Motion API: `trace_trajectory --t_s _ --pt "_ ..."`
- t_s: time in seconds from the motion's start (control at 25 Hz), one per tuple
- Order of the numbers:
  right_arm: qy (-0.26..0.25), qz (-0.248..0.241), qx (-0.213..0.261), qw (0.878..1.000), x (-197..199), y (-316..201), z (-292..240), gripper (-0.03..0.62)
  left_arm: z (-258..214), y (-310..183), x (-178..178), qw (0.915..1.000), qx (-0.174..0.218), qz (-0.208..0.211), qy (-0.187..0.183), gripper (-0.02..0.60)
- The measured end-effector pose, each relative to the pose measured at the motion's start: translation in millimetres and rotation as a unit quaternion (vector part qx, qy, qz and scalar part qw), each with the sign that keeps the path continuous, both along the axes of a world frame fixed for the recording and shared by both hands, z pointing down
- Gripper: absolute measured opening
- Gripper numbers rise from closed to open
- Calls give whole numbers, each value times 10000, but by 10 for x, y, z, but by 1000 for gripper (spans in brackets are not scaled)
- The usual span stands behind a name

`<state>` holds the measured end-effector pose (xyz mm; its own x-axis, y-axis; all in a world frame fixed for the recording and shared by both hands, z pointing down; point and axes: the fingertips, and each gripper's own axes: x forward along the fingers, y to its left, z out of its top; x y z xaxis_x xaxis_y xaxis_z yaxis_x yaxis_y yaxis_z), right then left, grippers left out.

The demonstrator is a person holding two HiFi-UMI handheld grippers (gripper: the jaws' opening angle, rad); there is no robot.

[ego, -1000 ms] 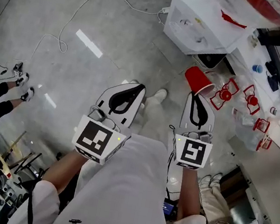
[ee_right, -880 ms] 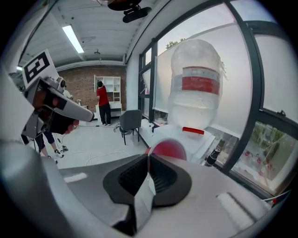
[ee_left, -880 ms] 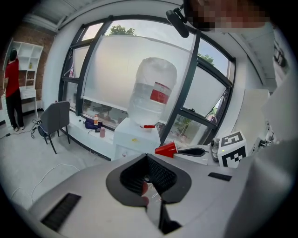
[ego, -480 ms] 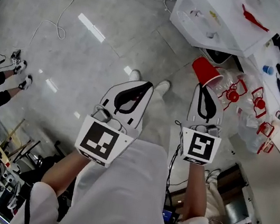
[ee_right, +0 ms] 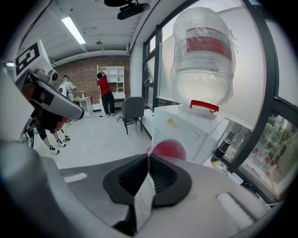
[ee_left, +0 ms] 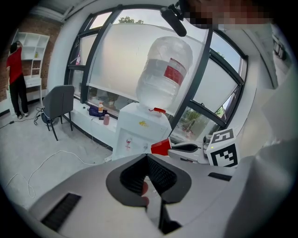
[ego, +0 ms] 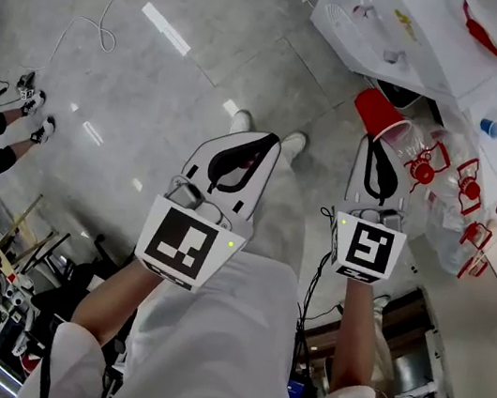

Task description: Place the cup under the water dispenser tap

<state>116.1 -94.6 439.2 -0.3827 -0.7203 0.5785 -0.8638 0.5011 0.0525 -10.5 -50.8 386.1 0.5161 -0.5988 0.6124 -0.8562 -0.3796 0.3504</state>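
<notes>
The red cup is pinched by its rim in the right gripper, while the left gripper is closed, empty.

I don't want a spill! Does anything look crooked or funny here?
The red cup looks odd: the right tongs pinch it by its rim, so it lies tipped sideways instead of upright, near the water dispenser. Nothing looks spilled.

The left gripper has its jaws pressed together, nothing between them. Beyond stands a white water dispenser topped by a large clear bottle. Beside its base, the right gripper pinches a red cup. A grey chair stands at the left
</notes>
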Motion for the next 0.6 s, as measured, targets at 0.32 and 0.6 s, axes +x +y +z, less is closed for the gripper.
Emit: trace_trajectory --t_s 0.32,0.6 --pt "91 -70 -45 9999 -25 -175 307 25 266 -66 30 9999 -112 -91 -6 6" --pt "270 -122 -103 9995 3 -324 638 25 525 -129 11 9997 -138 -202 -86 6"
